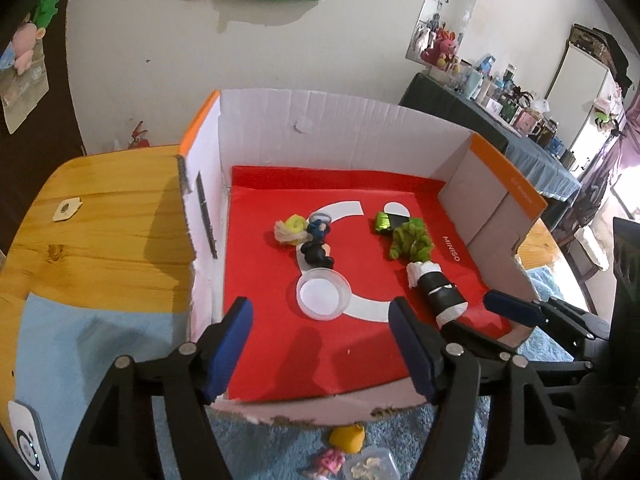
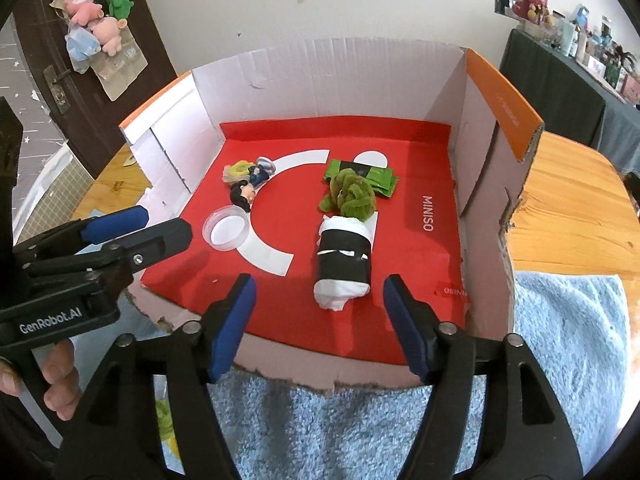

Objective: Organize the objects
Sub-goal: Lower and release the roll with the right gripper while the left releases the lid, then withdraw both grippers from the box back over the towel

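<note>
Inside the cardboard box (image 2: 472, 128), on its red liner (image 2: 304, 308): a black-and-white roll (image 2: 343, 264) lying on its side near the front right, a green fuzzy toy (image 2: 352, 196) touching its far end, flat green packets (image 2: 360, 174) just behind that. To the left, a clear round lid (image 2: 225, 227), then a small dark-haired figurine (image 2: 245, 194) lying down, with a yellow-green fluffy bit (image 2: 236, 171) beside its far end. Right gripper (image 2: 316, 326) over the box's torn front edge, fingers (image 2: 232, 328) spread apart with nothing between them, the roll just beyond and untouched. Left gripper (image 1: 320, 350) likewise at the front edge further left, fingers (image 1: 226, 354) parted and empty, the lid just ahead and clear of both pads. Outside the box, on a blue fuzzy mat (image 2: 560, 360) over the wooden desk (image 2: 568, 200): a small yellow-haired doll (image 1: 340, 448) and a clear plastic container (image 1: 372, 466), seen below the left fingers. A person's fingertips (image 2: 60, 384) wrapped round the left gripper's handle.
</note>
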`<state>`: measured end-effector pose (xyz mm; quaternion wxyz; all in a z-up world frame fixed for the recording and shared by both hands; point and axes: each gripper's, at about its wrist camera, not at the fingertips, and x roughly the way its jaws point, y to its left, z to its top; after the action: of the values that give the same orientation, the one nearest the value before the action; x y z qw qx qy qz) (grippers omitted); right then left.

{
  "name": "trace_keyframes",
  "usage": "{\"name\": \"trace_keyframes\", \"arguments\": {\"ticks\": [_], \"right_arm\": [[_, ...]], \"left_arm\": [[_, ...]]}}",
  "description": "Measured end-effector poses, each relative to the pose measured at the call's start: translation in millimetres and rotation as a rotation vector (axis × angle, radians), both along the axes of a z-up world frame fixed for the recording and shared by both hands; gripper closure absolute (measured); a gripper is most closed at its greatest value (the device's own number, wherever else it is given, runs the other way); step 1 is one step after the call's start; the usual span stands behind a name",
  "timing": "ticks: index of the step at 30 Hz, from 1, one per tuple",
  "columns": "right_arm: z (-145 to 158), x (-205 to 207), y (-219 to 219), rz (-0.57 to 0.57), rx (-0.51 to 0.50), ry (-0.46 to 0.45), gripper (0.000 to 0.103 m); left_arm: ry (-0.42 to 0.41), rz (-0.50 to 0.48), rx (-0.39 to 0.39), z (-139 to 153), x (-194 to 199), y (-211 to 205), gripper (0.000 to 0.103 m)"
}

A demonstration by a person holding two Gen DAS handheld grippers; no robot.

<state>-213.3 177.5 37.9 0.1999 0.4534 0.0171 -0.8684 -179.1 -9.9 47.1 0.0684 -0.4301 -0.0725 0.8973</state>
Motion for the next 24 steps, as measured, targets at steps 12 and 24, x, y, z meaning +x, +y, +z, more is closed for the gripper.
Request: {"name": "trace_keyframes", "arguments": {"ticks": [12, 24], "right_arm": [[9, 16, 7, -0.016, -0.011, 0.045, 0.008], [14, 30, 15, -0.025, -0.031, 0.059, 0.004]], "left_arm": [[0.005, 0.030, -0.008, 2, 21, -11, 0.014], [-0.005, 0.027, -0.020, 1, 36, -11, 0.009]]}}
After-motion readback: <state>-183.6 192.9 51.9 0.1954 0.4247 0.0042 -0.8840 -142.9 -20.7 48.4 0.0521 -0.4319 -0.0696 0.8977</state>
